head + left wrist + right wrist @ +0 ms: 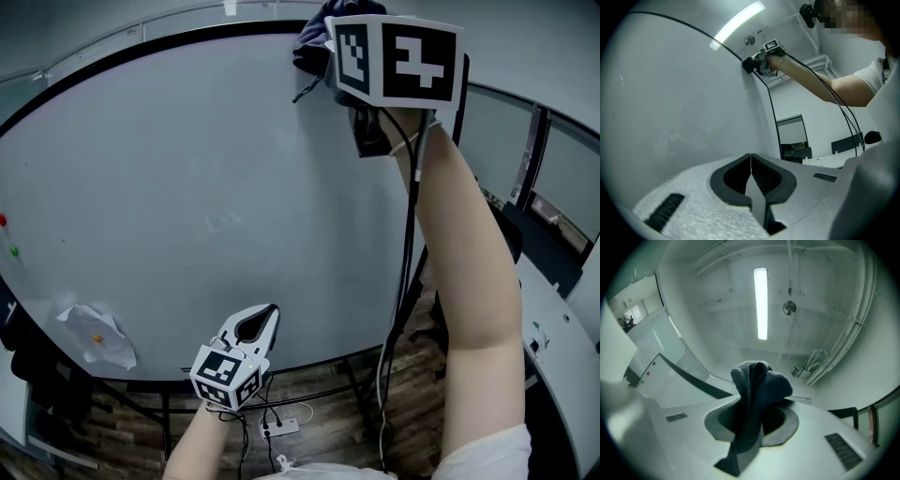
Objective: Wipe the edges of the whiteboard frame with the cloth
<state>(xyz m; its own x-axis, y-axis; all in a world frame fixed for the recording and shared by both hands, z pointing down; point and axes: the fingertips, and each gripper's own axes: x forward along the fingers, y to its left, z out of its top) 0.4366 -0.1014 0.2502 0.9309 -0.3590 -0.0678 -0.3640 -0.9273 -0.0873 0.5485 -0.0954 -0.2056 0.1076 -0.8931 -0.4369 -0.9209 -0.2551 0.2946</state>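
The right claw [326, 49] is raised on a straight arm to the top edge of the whiteboard [187, 187]. Its jaws are clamped on a dark cloth [314, 39]. In the right gripper view the cloth [759, 380] fills the gap of the claw [752, 397]. A bunched wad stands up above the jaw tips and 1 tail hangs down between the jaws toward the camera. Behind the wad the dark frame [693, 378] of the whiteboard runs off to the left, under a long ceiling light [760, 303].

From the head view the cloth sits on the upper frame [262, 34], near the board's top right corner. Whether it presses on the frame or only overlaps it cannot be told. The left gripper view shows the same spot from below: the right claw [757, 63] and the dark wad [747, 64] are at the end of the thin black frame line [693, 29]. A cable [408, 234] drops from the right claw along the arm.

The left claw [270, 311] is held low, in front of the board's lower part and just above its bottom edge. Its 2 jaws are closed tip to tip with nothing between them, as the left gripper view [750, 161] shows. It points up along the white face.

A crumpled paper [98, 336] is stuck at the board's lower left, with a red magnet [2, 220] and a green magnet [13, 251] at the left edge. A power strip [281, 427] lies on the wooden floor below.
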